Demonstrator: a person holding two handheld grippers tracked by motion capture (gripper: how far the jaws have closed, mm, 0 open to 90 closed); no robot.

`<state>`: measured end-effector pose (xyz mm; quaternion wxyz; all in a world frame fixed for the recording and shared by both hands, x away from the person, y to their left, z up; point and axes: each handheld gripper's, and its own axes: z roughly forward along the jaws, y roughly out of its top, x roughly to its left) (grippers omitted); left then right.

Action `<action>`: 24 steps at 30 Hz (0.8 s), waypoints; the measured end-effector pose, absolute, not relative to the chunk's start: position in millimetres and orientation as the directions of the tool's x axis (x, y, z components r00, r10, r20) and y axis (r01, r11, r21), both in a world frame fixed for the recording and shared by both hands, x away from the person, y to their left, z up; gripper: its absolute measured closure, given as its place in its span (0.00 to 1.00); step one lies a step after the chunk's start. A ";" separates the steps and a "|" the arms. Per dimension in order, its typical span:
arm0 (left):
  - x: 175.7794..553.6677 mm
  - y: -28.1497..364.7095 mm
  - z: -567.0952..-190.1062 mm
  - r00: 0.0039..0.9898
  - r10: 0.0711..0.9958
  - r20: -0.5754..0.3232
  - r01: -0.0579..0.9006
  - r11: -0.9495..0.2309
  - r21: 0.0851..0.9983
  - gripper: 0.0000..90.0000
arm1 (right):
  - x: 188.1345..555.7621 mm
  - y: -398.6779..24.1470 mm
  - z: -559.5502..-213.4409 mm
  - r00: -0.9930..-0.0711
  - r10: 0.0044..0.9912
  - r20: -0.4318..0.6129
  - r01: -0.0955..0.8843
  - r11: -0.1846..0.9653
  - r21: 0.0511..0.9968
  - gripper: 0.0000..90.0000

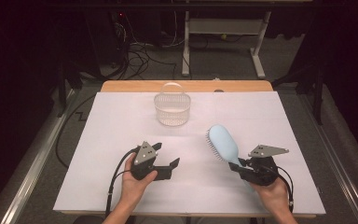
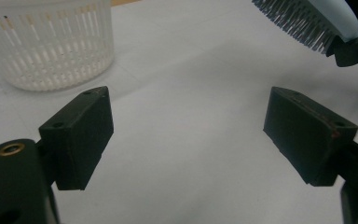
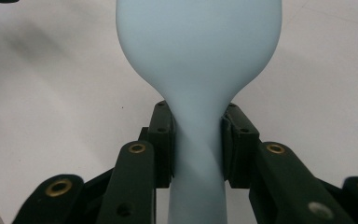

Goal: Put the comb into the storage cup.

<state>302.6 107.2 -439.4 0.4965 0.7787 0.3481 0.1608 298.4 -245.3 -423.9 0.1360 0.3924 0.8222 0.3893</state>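
A: What do the right tongs [image 3: 196, 140] hold?
B: The smooth pale-blue hairbrush [image 1: 224, 143], clamped at its narrow neck, grey bristles sideways.
A: And the left tongs [image 2: 189, 133]?
B: Wide apart over matte white worktop [image 1: 121, 121]; a ribbed plastic basket [image 1: 171, 108] beyond them

A pale blue hairbrush [image 1: 223, 142], with grey bristles seen at the upper right of the left gripper view, is shown right of centre in the high view. A translucent white basket [image 1: 171, 109], patterned with fine vertical slots, is set at upper centre. The table [image 1: 121, 121] is covered in plain white, with a light wooden edge shown along the top. Both grippers, left gripper [image 1: 168, 164] and right gripper [image 1: 237, 164], are coloured black, with brass-coloured rivets and grey plates.
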 end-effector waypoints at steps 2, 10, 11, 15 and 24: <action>304.6 103.7 -438.9 0.712 0.695 -0.098 0.384 -0.269 0.883 0.18 | 297.9 -244.4 -423.6 -0.658 0.749 0.079 0.537 0.393 0.746 0.78; 310.9 84.8 -433.8 0.746 0.657 -0.107 0.371 -0.277 0.886 0.18 | 296.8 -244.0 -422.1 -0.659 0.749 0.071 0.526 0.392 0.755 0.78; 311.9 81.1 -433.0 0.751 0.651 -0.111 0.372 -0.278 0.886 0.18 | 296.9 -244.0 -422.1 -0.659 0.749 0.071 0.526 0.391 0.755 0.78; 314.5 70.9 -433.0 0.771 0.625 -0.118 0.369 -0.288 0.884 0.18 | 297.4 -244.5 -421.5 -0.657 0.750 0.071 0.524 0.387 0.759 0.78; 319.0 51.4 -433.8 0.797 0.587 -0.142 0.373 -0.294 0.880 0.18 | 297.1 -245.0 -420.2 -0.660 0.748 0.071 0.517 0.384 0.765 0.78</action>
